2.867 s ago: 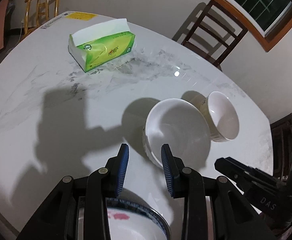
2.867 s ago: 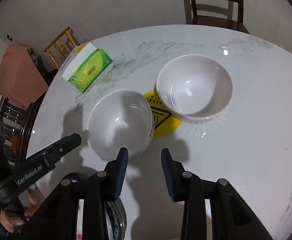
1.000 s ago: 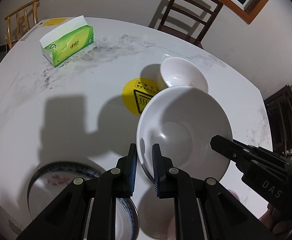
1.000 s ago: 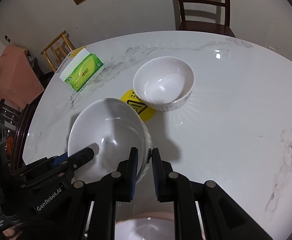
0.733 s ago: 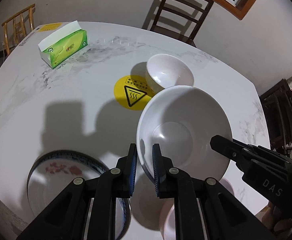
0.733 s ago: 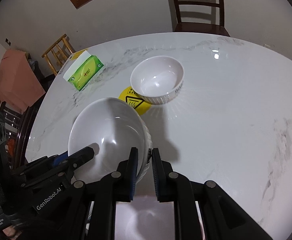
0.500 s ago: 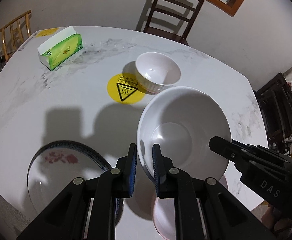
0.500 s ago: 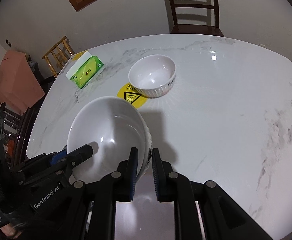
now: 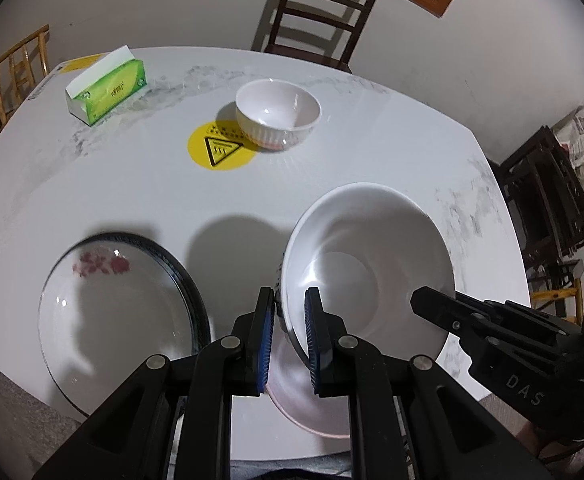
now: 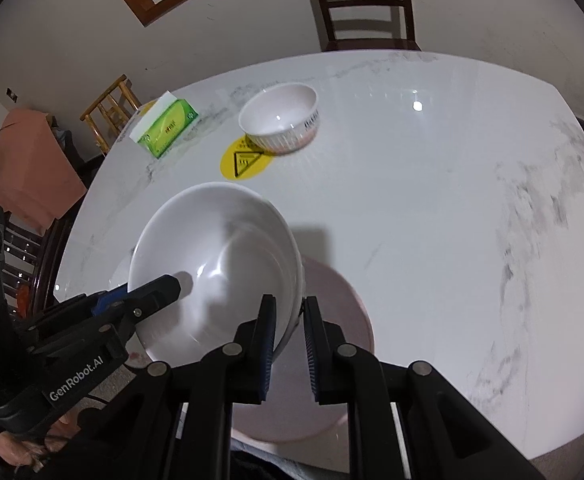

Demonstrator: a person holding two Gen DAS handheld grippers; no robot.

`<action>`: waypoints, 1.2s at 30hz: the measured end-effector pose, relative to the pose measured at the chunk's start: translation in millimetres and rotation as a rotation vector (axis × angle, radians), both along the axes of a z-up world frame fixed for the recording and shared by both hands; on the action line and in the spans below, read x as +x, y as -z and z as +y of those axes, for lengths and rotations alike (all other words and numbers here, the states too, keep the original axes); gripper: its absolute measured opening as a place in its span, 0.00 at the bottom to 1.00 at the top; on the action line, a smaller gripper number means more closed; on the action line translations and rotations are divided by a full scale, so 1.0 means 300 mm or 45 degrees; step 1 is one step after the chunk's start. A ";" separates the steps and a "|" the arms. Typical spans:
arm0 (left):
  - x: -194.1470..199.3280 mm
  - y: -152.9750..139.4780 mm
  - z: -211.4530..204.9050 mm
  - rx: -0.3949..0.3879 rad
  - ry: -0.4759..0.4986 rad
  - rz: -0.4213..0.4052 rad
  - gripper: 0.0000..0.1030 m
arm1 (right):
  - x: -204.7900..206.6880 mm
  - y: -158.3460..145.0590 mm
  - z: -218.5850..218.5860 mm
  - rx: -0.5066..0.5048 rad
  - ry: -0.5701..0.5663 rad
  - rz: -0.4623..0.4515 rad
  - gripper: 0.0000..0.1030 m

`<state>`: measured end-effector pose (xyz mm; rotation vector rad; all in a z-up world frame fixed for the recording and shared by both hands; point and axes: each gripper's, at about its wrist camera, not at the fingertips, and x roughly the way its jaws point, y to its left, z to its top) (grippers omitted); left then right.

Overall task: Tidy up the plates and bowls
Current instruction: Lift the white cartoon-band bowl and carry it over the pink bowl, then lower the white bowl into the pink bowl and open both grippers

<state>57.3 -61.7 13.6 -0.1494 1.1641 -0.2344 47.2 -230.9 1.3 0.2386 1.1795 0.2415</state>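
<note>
A white marble tabletop [image 9: 140, 184] seen from two gripper cameras. Both grippers hold one large white bowl [image 9: 366, 264] by its rim, lifted above the near edge of the tabletop. The left gripper [image 9: 288, 334] has its blue-padded fingers nearly closed, pinching the bowl's left rim. The right gripper [image 10: 288, 340] is likewise nearly closed, pinching the bowl's right rim; in the left wrist view its black fingers reach over the bowl from the right.

Beneath the held bowl, at the near edge, lies a pale pink plate [image 10: 332, 368]. Whether the bowl touches it cannot be told. Just to the left of the pink plate, near the near-left edge, rests a larger plate [image 9: 112, 312] with a dark blue rim and a red flower pattern.

Toward the middle of the tabletop sits a round yellow warning sticker [image 9: 220, 150]. A smaller ribbed white bowl [image 9: 278, 114] stands upright, overlapping the sticker's far-right side. A green tissue box [image 9: 108, 88] lies near the far-left edge. A dark wooden chair [image 9: 316, 12] stands beyond the far edge.
</note>
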 end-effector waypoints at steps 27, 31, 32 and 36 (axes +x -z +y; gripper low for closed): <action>-0.044 0.160 -0.087 0.179 0.064 0.062 0.12 | -0.039 0.164 -0.002 -0.084 0.016 0.107 0.14; -0.042 0.162 -0.095 0.198 0.072 0.054 0.13 | -0.031 0.171 0.011 -0.097 0.015 0.111 0.14; -0.043 0.162 -0.098 0.202 0.073 0.052 0.14 | -0.028 0.175 0.011 -0.093 0.017 0.115 0.14; -0.043 0.162 -0.110 0.222 0.081 0.045 0.18 | -0.021 0.180 0.012 -0.091 0.024 0.124 0.14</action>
